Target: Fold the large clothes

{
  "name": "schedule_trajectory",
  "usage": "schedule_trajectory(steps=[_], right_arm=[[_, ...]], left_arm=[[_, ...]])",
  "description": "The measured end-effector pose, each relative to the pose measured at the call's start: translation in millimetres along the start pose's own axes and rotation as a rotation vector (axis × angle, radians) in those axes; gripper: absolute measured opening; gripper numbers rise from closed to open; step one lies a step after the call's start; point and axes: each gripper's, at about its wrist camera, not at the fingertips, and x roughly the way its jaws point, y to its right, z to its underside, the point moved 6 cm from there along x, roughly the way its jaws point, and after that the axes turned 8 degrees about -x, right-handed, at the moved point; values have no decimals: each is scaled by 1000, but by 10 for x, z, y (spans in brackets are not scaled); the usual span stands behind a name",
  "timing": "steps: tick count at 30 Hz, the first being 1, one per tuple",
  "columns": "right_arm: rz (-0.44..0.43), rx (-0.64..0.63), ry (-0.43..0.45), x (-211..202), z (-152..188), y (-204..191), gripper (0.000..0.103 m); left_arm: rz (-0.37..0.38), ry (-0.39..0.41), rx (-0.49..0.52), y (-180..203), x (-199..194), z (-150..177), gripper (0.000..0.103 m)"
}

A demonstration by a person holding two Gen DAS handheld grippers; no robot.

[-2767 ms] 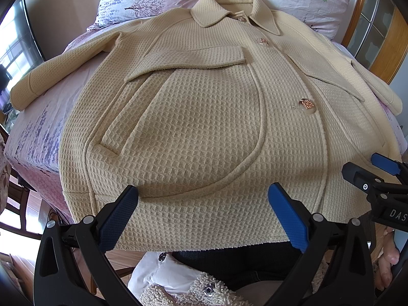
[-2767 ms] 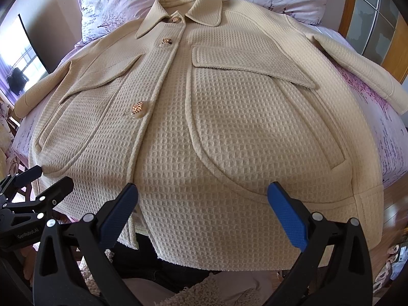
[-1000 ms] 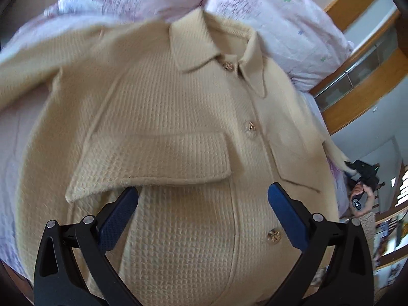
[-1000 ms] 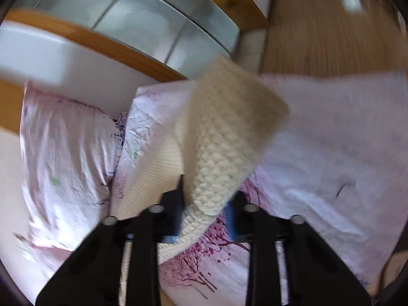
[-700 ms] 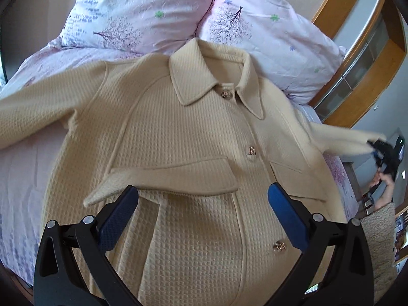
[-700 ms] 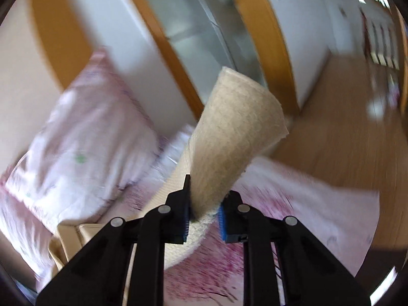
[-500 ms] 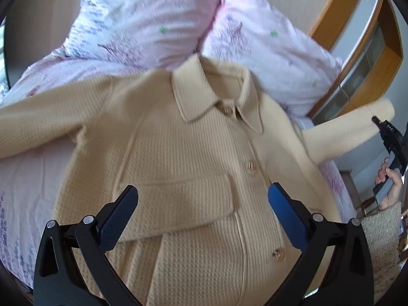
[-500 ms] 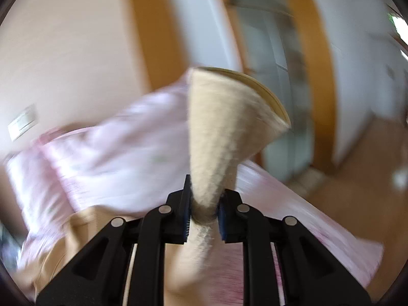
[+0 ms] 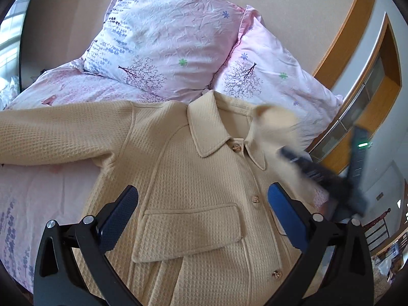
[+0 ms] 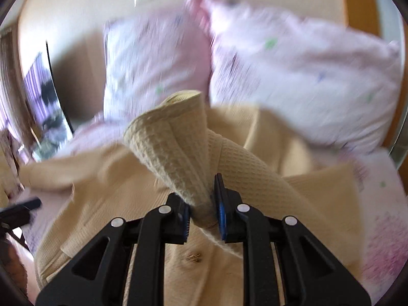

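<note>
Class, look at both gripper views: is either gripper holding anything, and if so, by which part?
The right gripper is shut on the jacket, gripping its sleeve near the cuff end. The left gripper is open and holds nothing.

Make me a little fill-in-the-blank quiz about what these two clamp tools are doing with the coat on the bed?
1. The right gripper is shut on the jacket's ____.
2. The left gripper hangs over the cream jacket with its jaws ____.
3. The collar lies just below two pink ____.

Missing words: sleeve; open; pillows
</note>
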Motion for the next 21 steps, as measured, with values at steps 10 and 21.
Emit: schedule_trajectory(steps=[10, 21], right_arm=[[-80, -149, -83, -199, 454, -447, 86], [51, 377, 55, -1064, 471, 1187, 87]], left_arm=[[133, -199, -138, 115, 603, 62, 95], [139, -377, -288, 256, 1541, 217, 32]])
